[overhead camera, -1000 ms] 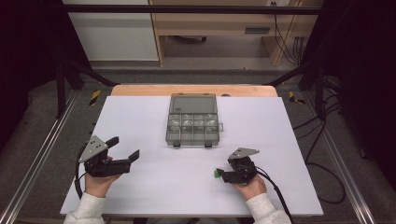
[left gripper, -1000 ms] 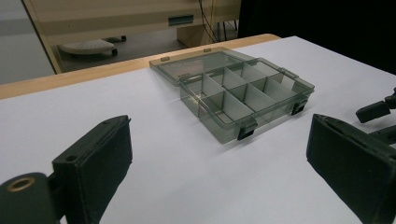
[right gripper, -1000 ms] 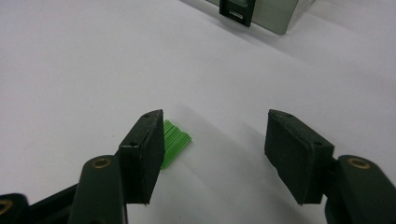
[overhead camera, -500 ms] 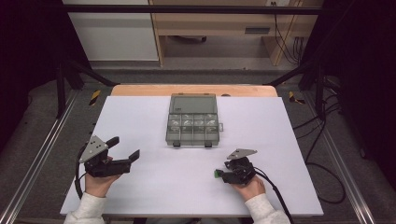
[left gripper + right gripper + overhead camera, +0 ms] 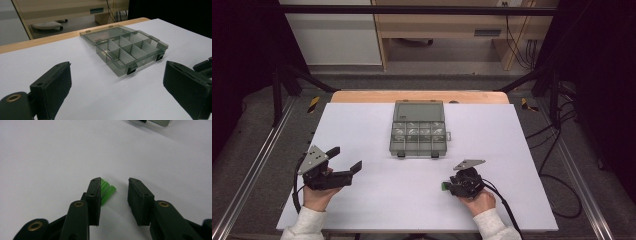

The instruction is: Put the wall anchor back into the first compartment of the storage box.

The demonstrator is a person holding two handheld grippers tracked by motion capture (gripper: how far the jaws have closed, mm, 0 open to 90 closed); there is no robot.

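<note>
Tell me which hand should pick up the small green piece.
Right. The right gripper already has the green piece between its jaws, which have just been closing; one pad is against it, the other not yet. The left gripper stands open, well off to the side.

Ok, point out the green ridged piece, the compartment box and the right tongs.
green ridged piece (image 5: 107,191), right gripper view, its ribbed top
compartment box (image 5: 418,134), high view, a middle divider
right tongs (image 5: 114,195), right gripper view, between the tips

box (image 5: 418,131) mid-table (image 5: 362,210), piece (image 5: 107,190) near right
</note>
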